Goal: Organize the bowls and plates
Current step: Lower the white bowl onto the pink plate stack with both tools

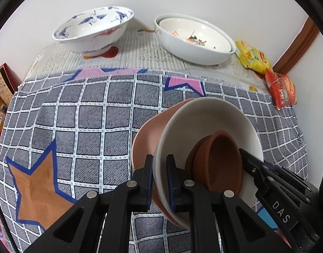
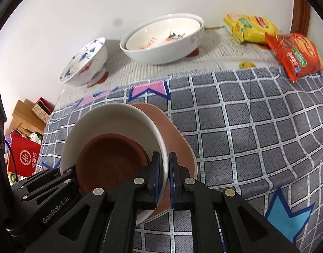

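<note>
Nearest the lens, the left tongs (image 1: 159, 181) are seen closed narrowly on the near-left rim of a white bowl (image 1: 203, 122), one finger outside the wall and one inside. The right tongs (image 2: 164, 179) are clamped in the same manner on the opposite rim of that white bowl (image 2: 119, 116), so the bowl is gripped from both sides. Both tools are angled forward and downward over the worktop.

A small brown bowl (image 1: 220, 160) is nested inside the white bowl and lies tilted against its inner wall; in the right wrist view the brown bowl (image 2: 108, 164) is seen from above, just beside the inner finger. Under the white bowl a pinkish-brown plate (image 1: 148, 135) is stacked, its edge showing beyond the bowl (image 2: 176, 130). Whether the stack is resting on the cloth or lifted cannot be told.

The worktop is covered by a grey checked cloth (image 1: 77, 113) with star shapes. Toward the wall, a blue-patterned bowl (image 1: 91, 33) stands alone, and well apart from it a large white bowl (image 1: 195, 40) holds a second white bowl with orange print nested within. Beside it lie a yellow packet (image 1: 253, 57) and an orange packet (image 1: 280, 90).
</note>
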Motion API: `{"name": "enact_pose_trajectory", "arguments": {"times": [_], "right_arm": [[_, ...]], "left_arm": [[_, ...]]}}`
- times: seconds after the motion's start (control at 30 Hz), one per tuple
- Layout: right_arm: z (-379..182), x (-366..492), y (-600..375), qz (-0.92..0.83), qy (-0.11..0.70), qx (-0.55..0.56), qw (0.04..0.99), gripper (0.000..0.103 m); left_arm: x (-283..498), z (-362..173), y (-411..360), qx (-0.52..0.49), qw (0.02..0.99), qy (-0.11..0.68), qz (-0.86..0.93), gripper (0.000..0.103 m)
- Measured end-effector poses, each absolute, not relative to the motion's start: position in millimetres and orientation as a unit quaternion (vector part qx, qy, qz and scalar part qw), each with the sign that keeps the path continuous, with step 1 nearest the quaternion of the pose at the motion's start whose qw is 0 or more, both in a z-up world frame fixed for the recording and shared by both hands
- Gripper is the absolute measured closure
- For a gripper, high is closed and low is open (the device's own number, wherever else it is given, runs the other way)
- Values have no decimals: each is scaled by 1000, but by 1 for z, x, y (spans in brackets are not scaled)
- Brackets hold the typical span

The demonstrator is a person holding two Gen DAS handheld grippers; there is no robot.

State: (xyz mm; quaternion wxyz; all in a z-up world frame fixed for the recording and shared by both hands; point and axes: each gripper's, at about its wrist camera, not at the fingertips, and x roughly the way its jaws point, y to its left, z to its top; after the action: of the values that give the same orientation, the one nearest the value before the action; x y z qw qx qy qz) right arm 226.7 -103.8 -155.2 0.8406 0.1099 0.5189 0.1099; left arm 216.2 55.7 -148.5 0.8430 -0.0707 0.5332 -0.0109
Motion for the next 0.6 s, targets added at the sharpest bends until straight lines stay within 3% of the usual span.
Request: {"name": "enact_pose_trajectory", "arguments": {"times": [0.6], "right_arm": [[-162,233,-104,115,518,98,842,94]], "left_arm": [[219,-158,59,-77,843,532,-24,90]]}}
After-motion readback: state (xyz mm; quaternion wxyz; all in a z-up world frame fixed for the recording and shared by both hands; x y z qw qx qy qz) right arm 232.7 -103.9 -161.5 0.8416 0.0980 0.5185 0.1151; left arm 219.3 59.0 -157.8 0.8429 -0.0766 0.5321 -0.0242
